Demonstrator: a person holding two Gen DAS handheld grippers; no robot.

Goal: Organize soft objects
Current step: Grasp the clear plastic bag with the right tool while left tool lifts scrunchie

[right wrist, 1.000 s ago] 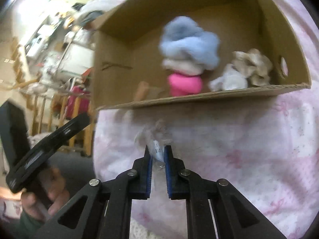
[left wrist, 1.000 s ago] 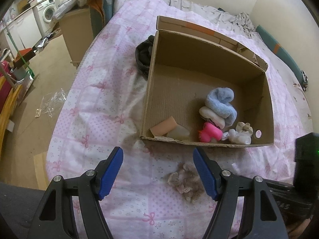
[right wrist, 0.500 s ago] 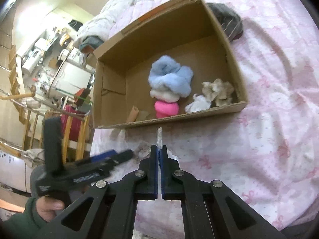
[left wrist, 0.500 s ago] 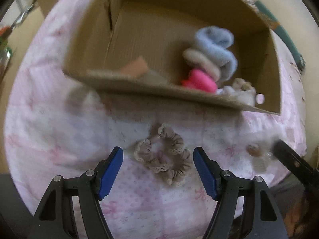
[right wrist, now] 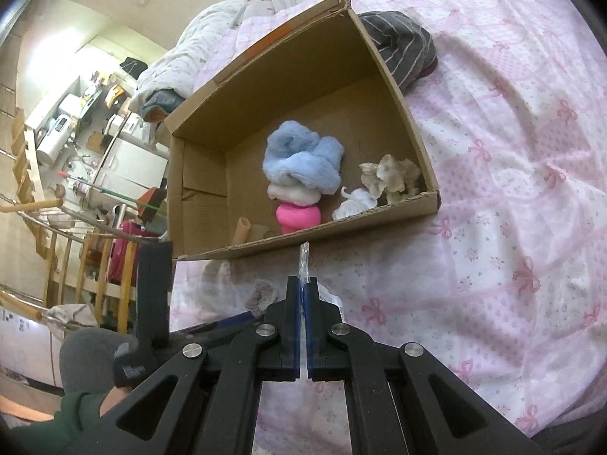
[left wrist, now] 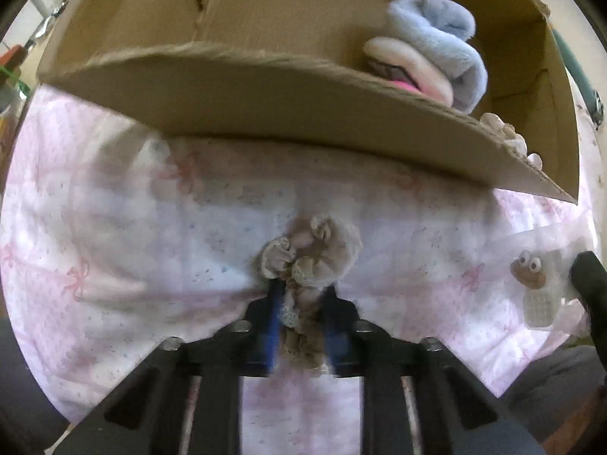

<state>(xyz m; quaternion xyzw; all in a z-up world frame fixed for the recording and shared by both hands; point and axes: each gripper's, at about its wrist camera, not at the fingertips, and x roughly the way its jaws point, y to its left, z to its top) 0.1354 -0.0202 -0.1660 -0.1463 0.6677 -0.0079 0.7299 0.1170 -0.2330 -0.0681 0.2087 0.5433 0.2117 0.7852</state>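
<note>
My left gripper (left wrist: 301, 295) is shut on a beige lace scrunchie (left wrist: 311, 258) that lies on the pink bedspread just in front of the cardboard box (left wrist: 265, 113). My right gripper (right wrist: 303, 288) is shut on a thin clear plastic packet (right wrist: 304, 261), held above the bed before the box (right wrist: 409, 121). In the left wrist view the packet (left wrist: 538, 276) shows a small brown googly-eyed piece. The box holds a blue fluffy roll (right wrist: 303, 159), a white roll (right wrist: 292, 195), a pink one (right wrist: 297, 218), beige lace pieces (right wrist: 390, 176) and a tan tube (right wrist: 241, 229).
A grey striped cloth (right wrist: 402, 45) lies behind the box on the bed (right wrist: 512, 189). The bed's edge falls away at the left, with chairs, a rack and appliances (right wrist: 76, 132) on the floor beyond. The left gripper's body (right wrist: 151, 303) shows beside my right one.
My left gripper moved forward and down and closed on the beige scrunchie. My right gripper, still shut on the packet, rose and drew back from the box.
</note>
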